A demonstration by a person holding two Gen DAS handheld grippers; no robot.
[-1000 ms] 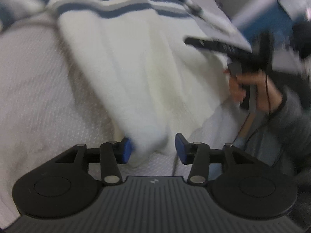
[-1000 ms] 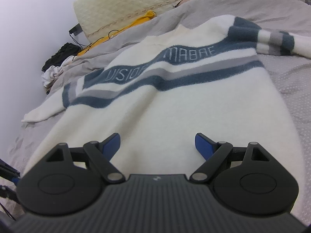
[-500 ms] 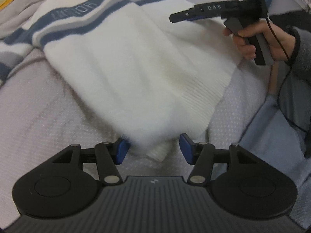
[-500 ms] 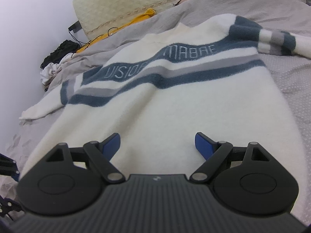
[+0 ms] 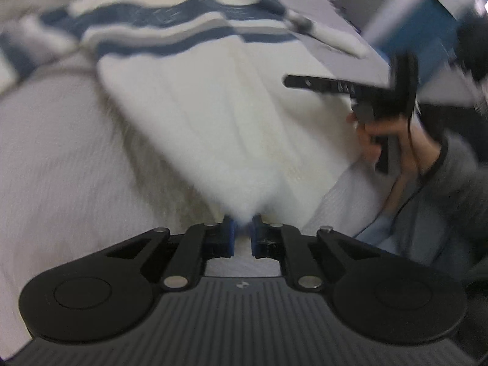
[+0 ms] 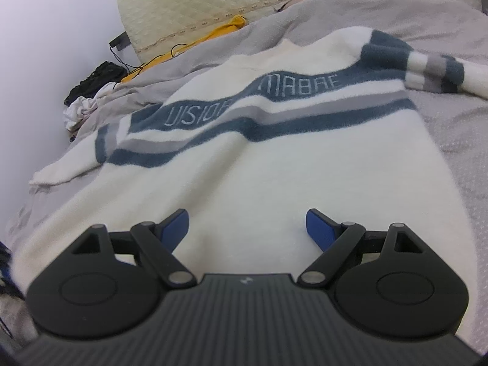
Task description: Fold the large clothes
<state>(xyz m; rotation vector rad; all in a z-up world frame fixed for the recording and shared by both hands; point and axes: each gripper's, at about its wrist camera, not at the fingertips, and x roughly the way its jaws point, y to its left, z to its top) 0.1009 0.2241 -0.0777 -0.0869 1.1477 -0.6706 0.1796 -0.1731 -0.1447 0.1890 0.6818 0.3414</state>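
Observation:
A large cream sweater (image 6: 274,164) with blue and grey chest stripes lies spread on a grey bed; it also shows in the left wrist view (image 5: 213,116). My left gripper (image 5: 242,238) is shut on the sweater's bottom hem corner, which bunches into a point between the blue pads. My right gripper (image 6: 247,228) is open and empty, hovering just above the sweater's lower body. It appears in the left wrist view (image 5: 335,87), held over the sweater's right edge by a hand.
The grey bedspread (image 6: 457,140) lies around the sweater. A quilted cream headboard (image 6: 274,0) stands at the back. A yellow item (image 6: 195,41), a black cable and dark and white clothes (image 6: 91,88) lie at the far left by the wall.
My left gripper has closed on the sweater's hem corner and the cloth now pulls into a point. My right gripper stays open and has barely moved.

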